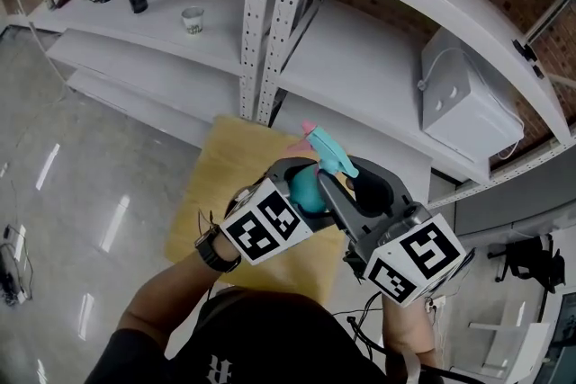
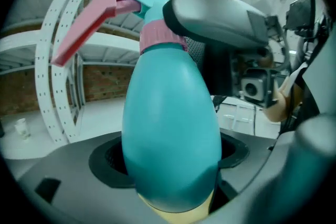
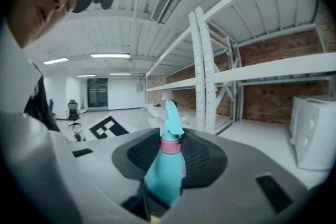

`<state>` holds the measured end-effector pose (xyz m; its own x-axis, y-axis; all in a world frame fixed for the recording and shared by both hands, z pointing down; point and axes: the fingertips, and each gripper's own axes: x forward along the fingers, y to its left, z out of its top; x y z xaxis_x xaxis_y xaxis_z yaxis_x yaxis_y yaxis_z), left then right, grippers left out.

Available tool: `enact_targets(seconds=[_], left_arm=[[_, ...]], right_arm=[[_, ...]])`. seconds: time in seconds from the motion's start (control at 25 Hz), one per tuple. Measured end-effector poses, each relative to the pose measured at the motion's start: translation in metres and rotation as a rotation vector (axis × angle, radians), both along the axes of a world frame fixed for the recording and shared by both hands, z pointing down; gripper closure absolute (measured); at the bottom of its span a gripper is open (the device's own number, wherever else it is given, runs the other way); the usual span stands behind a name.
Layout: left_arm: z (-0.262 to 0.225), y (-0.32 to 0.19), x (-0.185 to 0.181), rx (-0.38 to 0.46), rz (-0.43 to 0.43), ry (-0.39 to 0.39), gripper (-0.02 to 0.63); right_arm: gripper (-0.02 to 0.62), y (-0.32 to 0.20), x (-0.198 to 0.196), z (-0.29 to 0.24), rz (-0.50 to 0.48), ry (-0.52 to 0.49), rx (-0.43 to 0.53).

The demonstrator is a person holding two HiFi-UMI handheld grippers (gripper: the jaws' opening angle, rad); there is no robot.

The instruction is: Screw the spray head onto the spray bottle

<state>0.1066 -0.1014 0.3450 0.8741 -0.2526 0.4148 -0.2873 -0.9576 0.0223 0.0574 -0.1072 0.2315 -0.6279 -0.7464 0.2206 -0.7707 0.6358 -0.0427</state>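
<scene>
Holding the spray bottle (image 1: 306, 191) up in the air above the yellow table (image 1: 225, 175), just in front of the white shelving (image 1: 378, 58). Clamped across the fat teal belly by the left gripper (image 2: 170, 152), spread wide, pads pressed onto both flanks. Topped already by the spray head (image 2: 131, 0), with the pink trigger (image 2: 86, 23) sticking out to one side and the pink collar (image 2: 160, 34) sitting down on the neck. Threaded home or only resting there, impossible to tell. Pinched up at that collar by the right gripper (image 3: 169, 152), closed to about half its spread, with ribbed pads hugging either side of the neck. Looks like thin moulded plastic: probably light, opaque so no reading the fill, smooth and rounded. Likely to slip or spin under a weak grip and to dent under a hard one. Best taken at the widest part of the belly to stop rotation, as now. For the turning, better to grab the collar itself, stiff and round, than the trigger or nozzle, both likely to flex or lever the head crooked. Worth keeping head and neck in line too, to dodge cross-threading on soft plastic threads.
</scene>
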Motion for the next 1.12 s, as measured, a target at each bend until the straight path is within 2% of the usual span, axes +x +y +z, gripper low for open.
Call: enact_targets(seconds=[0.08,0.12,0.24,0.32,0.44,0.6,0.68,0.8,0.92,1.04,1.12], left_arm=[[0.007,-0.010,0.000,0.000,-0.059,-0.007,0.187],[0.009,-0.011,0.001,-0.005,-0.054,-0.003,0.187],[0.006,-0.001,0.004,-0.011,0.043,0.013,0.187],[0.004,0.007,0.003,-0.021,0.122,0.023,0.187],[-0.001,0.028,-0.001,-0.047,0.265,0.046,0.187],[-0.020,0.080,-0.009,-0.079,0.563,0.100,0.187],[-0.032,0.110,-0.012,-0.095,0.732,0.132,0.187],[-0.041,0.150,-0.016,-0.128,0.951,0.164,0.187],[-0.039,0.178,-0.022,-0.146,1.098,0.152,0.187],[-0.034,0.187,-0.025,-0.161,1.147,0.149,0.187],[-0.034,0.181,-0.025,-0.174,1.115,0.175,0.187]], right_arm=[[0.469,-0.007,-0.001,0.004,0.088,-0.020,-0.001],[0.469,-0.008,-0.002,0.005,0.097,-0.029,0.001],[0.463,0.006,0.000,-0.001,0.018,-0.074,-0.002],[0.453,0.020,0.005,-0.009,-0.092,-0.137,-0.012],[0.453,0.045,0.019,-0.026,-0.315,-0.274,-0.002],[0.438,0.049,0.056,-0.040,-0.623,-0.509,0.023],[0.363,0.044,0.056,-0.042,-0.786,-0.584,0.016],[0.304,0.058,0.029,-0.047,-1.051,-0.589,0.013],[0.301,0.084,0.002,-0.047,-1.272,-0.538,0.018],[0.301,0.101,-0.013,-0.045,-1.389,-0.507,0.029],[0.302,0.102,-0.016,-0.047,-1.365,-0.493,0.047]])
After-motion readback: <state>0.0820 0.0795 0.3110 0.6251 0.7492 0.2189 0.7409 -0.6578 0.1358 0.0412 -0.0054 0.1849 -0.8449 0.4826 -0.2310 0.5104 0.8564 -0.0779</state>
